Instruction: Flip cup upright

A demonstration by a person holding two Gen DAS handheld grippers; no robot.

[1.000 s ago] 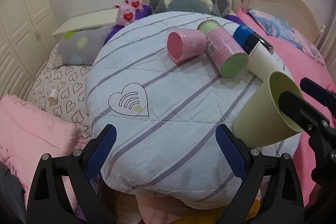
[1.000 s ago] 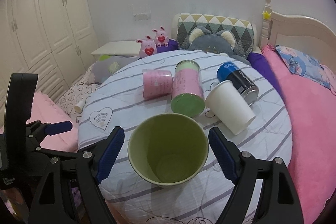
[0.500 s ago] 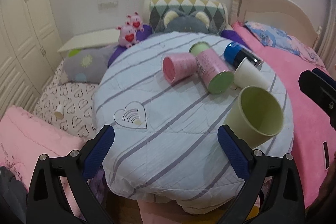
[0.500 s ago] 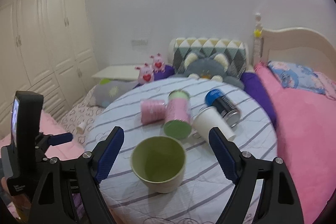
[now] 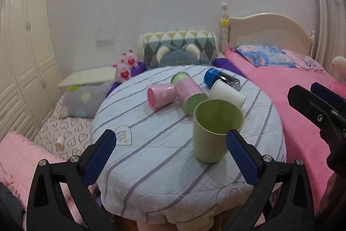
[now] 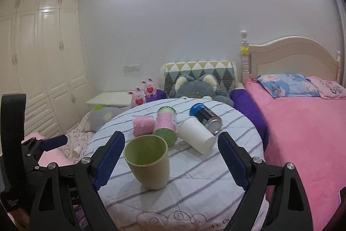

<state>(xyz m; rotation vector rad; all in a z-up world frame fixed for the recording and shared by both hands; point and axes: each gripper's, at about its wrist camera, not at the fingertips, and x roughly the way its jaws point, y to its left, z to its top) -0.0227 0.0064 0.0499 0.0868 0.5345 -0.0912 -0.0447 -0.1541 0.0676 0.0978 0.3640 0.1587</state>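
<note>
A light green cup (image 5: pixel 213 130) stands upright, mouth up, on the round striped table (image 5: pixel 151 144); it also shows in the right wrist view (image 6: pixel 149 161). My left gripper (image 5: pixel 170 146) is open and empty, held back from the table's near edge. My right gripper (image 6: pixel 170 149) is open and empty, pulled back with the cup seen between its fingers but apart from them. The right gripper also shows at the right edge of the left wrist view (image 5: pixel 317 101).
Behind the cup lie a pink cup (image 5: pixel 161 95), a pink can with green ends (image 5: pixel 188 94), a white paper cup (image 5: pixel 227 93) and a blue can (image 5: pixel 220 78), all on their sides. A pink bed (image 6: pixel 302 122) is to the right, pillows and plush toys (image 5: pixel 127 64) behind.
The green cup went from tilted between the right gripper's fingers to standing upright on the table. Both grippers have drawn back and up, away from the table.
</note>
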